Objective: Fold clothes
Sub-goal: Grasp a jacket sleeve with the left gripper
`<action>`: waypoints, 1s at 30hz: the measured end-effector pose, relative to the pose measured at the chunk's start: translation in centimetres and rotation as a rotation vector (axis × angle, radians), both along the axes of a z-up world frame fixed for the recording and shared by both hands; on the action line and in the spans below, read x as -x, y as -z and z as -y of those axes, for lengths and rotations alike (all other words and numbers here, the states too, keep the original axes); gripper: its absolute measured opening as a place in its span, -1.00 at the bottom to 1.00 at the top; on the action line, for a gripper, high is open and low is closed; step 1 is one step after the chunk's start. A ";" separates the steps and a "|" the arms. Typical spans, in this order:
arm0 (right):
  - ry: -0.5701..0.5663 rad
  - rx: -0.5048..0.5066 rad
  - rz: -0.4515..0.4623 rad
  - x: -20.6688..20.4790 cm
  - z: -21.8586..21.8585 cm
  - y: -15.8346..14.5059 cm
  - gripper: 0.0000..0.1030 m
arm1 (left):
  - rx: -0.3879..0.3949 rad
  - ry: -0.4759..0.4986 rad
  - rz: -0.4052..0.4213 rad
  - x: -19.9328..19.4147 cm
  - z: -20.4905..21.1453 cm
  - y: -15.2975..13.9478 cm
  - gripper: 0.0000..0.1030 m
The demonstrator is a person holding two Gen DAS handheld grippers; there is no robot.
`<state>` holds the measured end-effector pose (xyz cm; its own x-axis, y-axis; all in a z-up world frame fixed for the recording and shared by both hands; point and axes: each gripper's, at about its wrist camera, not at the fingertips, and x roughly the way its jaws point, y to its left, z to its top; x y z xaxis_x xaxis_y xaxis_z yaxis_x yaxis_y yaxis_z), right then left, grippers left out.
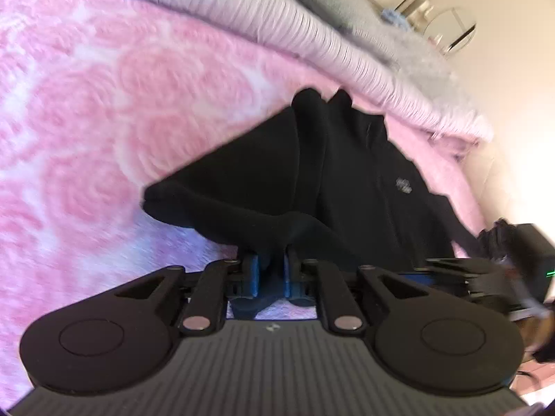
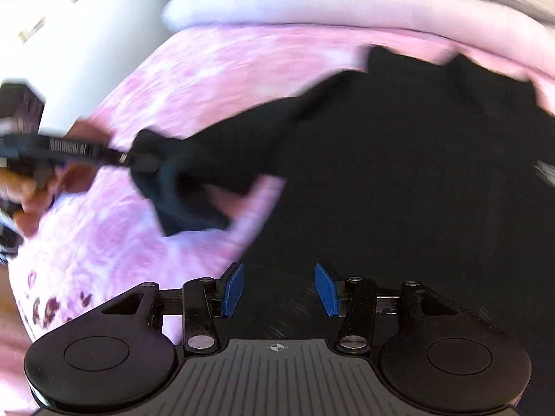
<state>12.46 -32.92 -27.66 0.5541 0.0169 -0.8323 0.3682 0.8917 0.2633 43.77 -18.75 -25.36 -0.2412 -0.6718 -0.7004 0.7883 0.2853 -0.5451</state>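
Note:
A black sweatshirt [image 1: 347, 180] with a small grey chest logo [image 1: 403, 184] lies spread on a pink bed cover. My left gripper [image 1: 271, 272] is shut on a fold of its sleeve, and the black cloth is bunched between the blue pads [image 1: 255, 274]. The right wrist view shows the same left gripper [image 2: 138, 157] coming in from the left, pinching the sleeve end, which stretches back to the sweatshirt [image 2: 399, 173]. My right gripper [image 2: 280, 289] hovers over the sweatshirt's near edge. Its blue pads [image 2: 233, 289] stand apart with nothing pressed between them.
The pink rose-patterned cover [image 1: 104, 104] spreads wide to the left. A pale ribbed blanket [image 1: 242, 3] and a grey fluffy blanket [image 1: 347, 10] are heaped along the far side. A hand [image 2: 34, 187] holds the left gripper. A white wall [image 2: 86, 34] lies beyond the bed's left edge.

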 end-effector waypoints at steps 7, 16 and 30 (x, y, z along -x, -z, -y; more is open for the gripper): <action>-0.080 -0.033 -0.018 -10.0 -1.4 3.6 -0.04 | 0.018 -0.131 -0.031 -5.3 -6.2 -1.3 -0.84; -0.315 0.228 0.232 -24.1 -2.5 -5.9 -0.04 | -0.005 -0.299 0.033 -6.7 -13.1 -1.0 -0.26; -0.009 0.110 0.011 -14.2 2.5 0.3 -0.04 | -0.159 0.178 0.627 4.1 -1.5 4.4 0.13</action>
<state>26.65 -35.47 -27.97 0.5638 -0.0692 -0.8230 0.3574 0.9188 0.1676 39.67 -17.23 -29.75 0.1459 -0.5367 -0.8311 0.9846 0.1605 0.0693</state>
